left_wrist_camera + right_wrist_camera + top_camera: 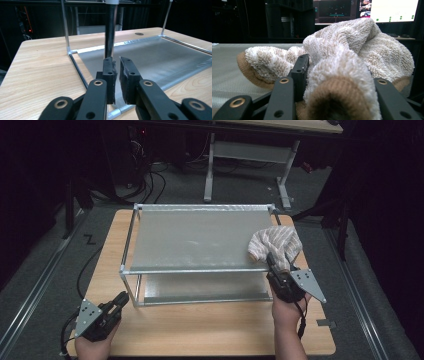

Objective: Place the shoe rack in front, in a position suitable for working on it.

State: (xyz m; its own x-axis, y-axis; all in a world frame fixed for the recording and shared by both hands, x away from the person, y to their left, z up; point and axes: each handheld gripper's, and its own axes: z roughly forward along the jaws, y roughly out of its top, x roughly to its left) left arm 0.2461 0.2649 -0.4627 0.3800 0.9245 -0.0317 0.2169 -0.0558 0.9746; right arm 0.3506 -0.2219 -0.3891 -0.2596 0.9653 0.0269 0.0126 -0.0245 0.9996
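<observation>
Right tongs (274, 265) pinching a towel (276, 246) bunched on the rack's (195, 240) right near corner. Left tongs (118, 301) resting nearly pressed together, empty, on the worktop (210, 325). Possibly sliding off the edge, being loosely heaped there.

We find the left gripper (119, 301) low at the near left, held in the left hand (92, 345), its 2 jaws nearly together with a thin gap, nothing between them. The right gripper (272, 265), in the right hand (286, 310), reaches forward, jaws clamped on a striped towel (276, 243).
</observation>
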